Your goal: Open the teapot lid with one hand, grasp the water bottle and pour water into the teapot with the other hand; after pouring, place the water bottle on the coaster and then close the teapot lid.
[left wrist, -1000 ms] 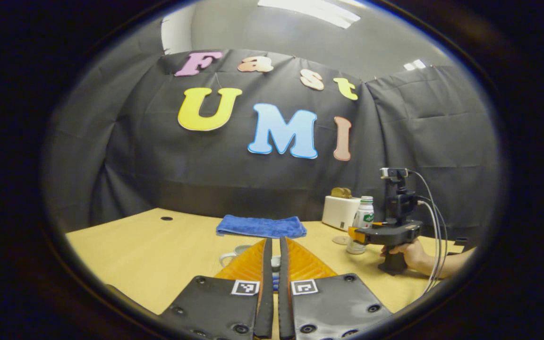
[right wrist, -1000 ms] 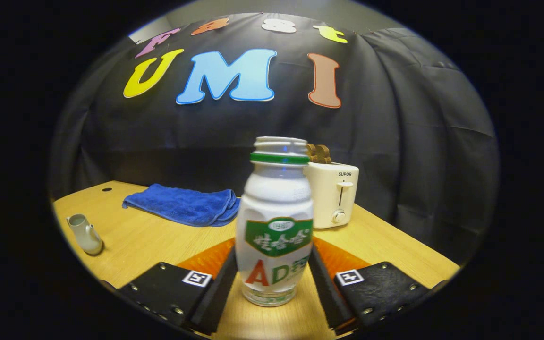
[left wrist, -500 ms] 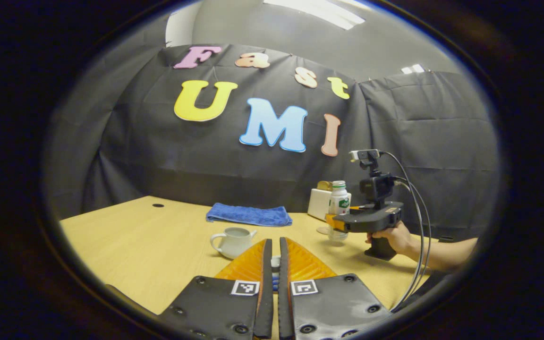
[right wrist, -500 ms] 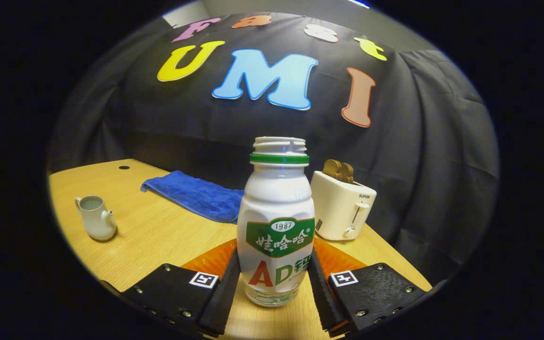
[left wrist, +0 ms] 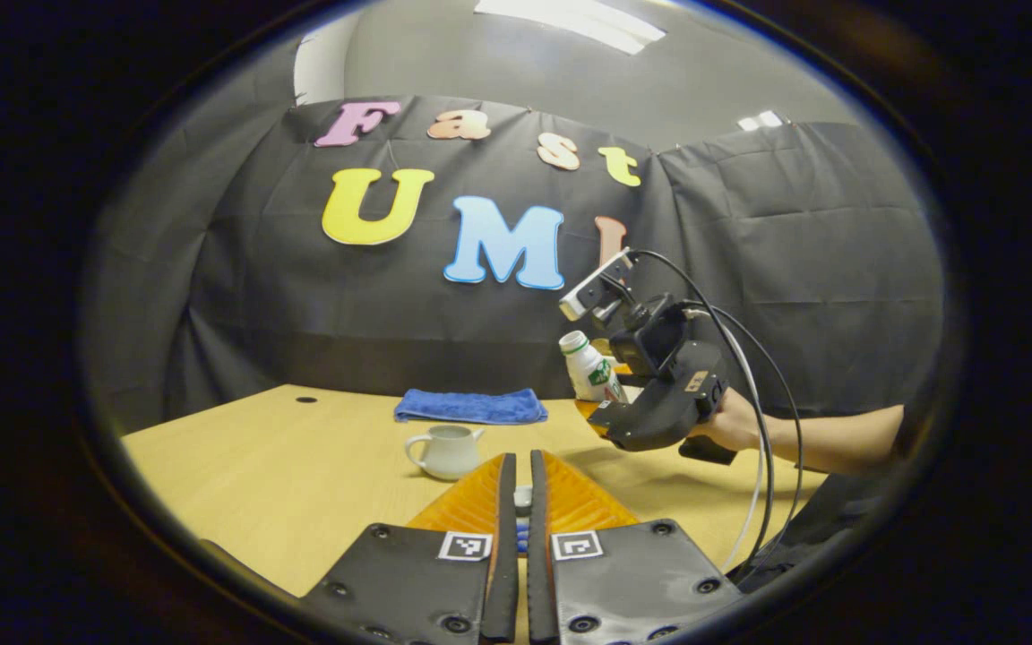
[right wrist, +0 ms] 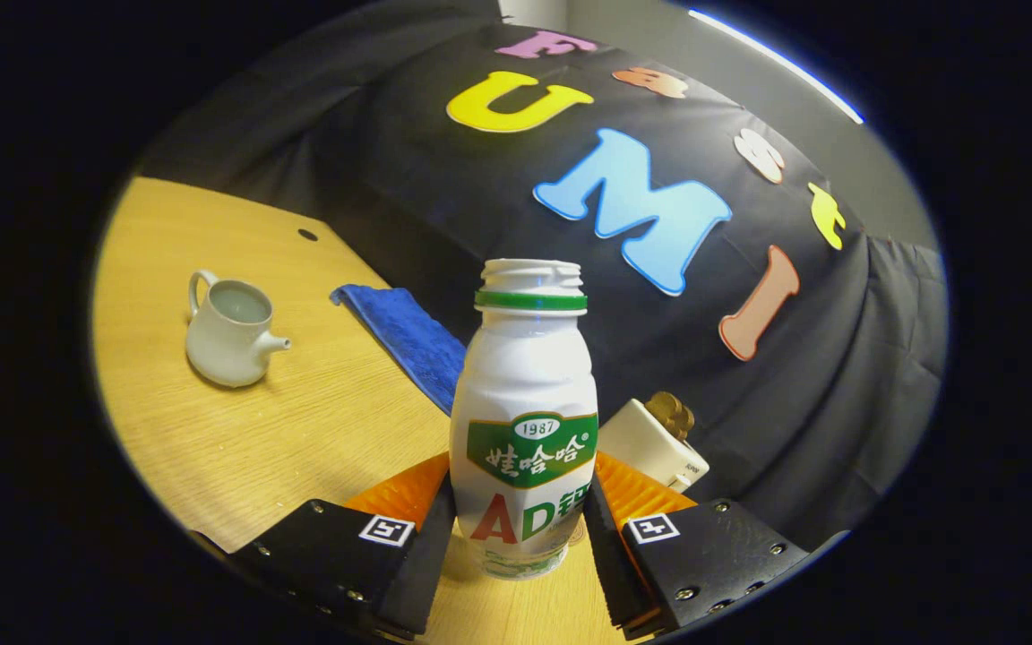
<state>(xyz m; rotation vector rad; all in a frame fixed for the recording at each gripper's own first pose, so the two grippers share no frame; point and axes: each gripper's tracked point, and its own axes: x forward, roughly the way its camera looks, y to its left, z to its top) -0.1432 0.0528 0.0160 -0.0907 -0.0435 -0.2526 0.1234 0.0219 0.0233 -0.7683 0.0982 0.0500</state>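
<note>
White plastic, with a green ring under its open neck, is what the small water bottle (right wrist: 523,430) is made of; it is clamped between the jaws of the right gripper (right wrist: 520,528), both fingers pressed on its sides. In the left gripper view the bottle (left wrist: 589,367) is seen lifted off the light wooden counter (left wrist: 301,484) and tilted toward the small white ceramic teapot (left wrist: 446,450), which stands open on the counter near a folded blue towel (left wrist: 471,406). The jaws of the left gripper (left wrist: 517,502) are nearly closed on a small white object, presumably the lid, though this cannot be told surely. A white toaster (right wrist: 650,441) is seen behind the bottle.
</note>
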